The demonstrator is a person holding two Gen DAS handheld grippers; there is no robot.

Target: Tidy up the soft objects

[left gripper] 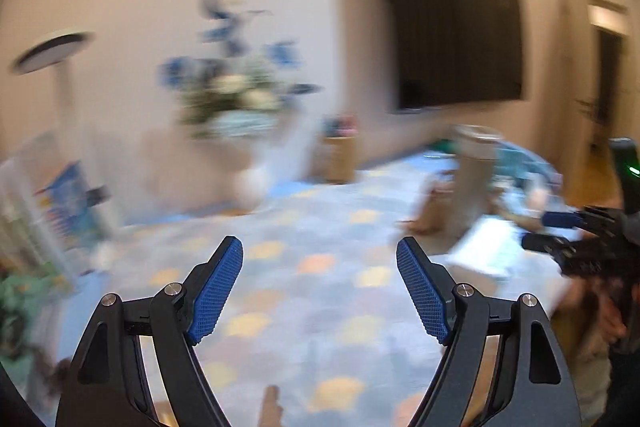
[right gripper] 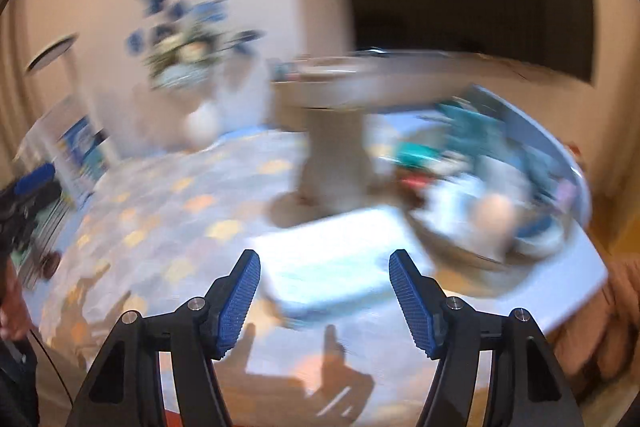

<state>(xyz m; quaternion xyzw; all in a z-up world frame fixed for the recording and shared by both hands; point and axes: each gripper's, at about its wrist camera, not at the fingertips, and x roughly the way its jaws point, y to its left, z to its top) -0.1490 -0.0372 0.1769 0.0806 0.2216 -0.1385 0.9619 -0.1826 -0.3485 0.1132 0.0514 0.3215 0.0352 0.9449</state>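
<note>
Left claw [left gripper: 320, 259]: wide open, holding nothing, up over the spotted rug [left gripper: 304, 291].
Right claw [right gripper: 325, 271]: wide open too, holding nothing.
White folded cloth [right gripper: 332, 263]: flat on the rug, just past the right claw's tips and between them; not touching as far as can be told.
Same cloth from the left view [left gripper: 486, 247]: far to the right of the left claw, well apart from it, near the right claw [left gripper: 538, 229].
Basket [right gripper: 560, 163]: one, far right, full of blurry soft things; count too blurry to tell.
Small round table [right gripper: 340, 83]: one, behind the cloth.
Flowers [left gripper: 236, 83]: one bunch, far by the wall.
Only in left view: big dark screen [left gripper: 456, 35], tan bin [left gripper: 340, 155].
Only in right view: inside of the basket.
Blur: heavy in both views.
</note>
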